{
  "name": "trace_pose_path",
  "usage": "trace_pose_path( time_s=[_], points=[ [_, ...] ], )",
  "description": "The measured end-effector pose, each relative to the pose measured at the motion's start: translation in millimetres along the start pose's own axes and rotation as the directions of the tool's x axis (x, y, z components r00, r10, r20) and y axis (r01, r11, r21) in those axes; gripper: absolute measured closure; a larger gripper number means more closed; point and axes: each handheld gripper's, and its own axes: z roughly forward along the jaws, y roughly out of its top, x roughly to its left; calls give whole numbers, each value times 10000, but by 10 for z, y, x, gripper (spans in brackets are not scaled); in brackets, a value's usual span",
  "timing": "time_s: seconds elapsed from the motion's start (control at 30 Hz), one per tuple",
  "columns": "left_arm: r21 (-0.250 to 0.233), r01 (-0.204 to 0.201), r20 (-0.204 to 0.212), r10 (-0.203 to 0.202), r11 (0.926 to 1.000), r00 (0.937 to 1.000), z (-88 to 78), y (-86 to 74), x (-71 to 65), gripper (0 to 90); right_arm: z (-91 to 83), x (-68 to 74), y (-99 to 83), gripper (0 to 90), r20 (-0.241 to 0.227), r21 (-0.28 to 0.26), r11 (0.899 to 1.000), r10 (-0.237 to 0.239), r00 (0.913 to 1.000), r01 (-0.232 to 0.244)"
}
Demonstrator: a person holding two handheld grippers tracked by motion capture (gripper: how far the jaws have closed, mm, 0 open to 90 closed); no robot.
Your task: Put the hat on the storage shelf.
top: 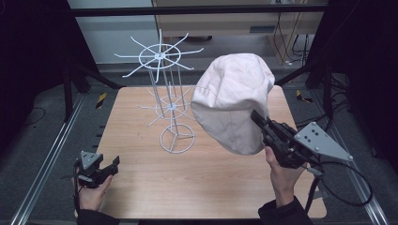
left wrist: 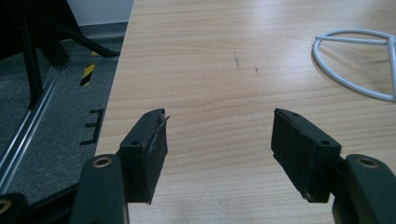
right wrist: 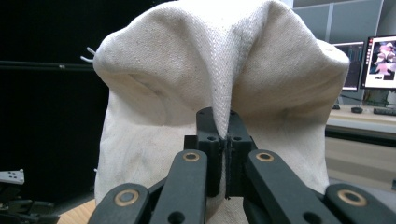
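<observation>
A soft cream fabric hat [top: 232,101], light and floppy, hangs above the table [top: 141,187] beside a white wire rack [top: 166,101], a fold pinched by the right gripper [top: 258,121]; the left gripper [left wrist: 219,140] rests with jaws spread.

The left gripper [left wrist: 219,140] rises from the bottom of the frame with its two black jaws spread wide, nothing between them, over a light wooden table [left wrist: 224,60]. A white wire ring base [left wrist: 357,63] lies at the upper right; grey floor with a yellow-and-black striped marker [left wrist: 87,74] shows at left.
</observation>
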Motion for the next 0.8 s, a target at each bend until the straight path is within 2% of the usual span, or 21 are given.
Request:
trace_pose_path(
  time_s=[0.3, 0.57, 0.8],
  points=[
    [2, 1, 5, -1, 10000, 10000, 1, -1, 3, 359, -3, 73, 121, 884, -230, -386, 9990, -215, 9995, 206],
    [25, -14, 12, 14, 10000, 10000, 4, -1, 1, 360, 53, 135, 232, 884, -425, -654, 9977, -217, 9989, 189],
    [16, 6, 12, -6, 10000, 10000, 3, -2, 6, 359, 255, 234, 359, 884, -643, -836, 9960, -361, 9973, 306]
  ],
)
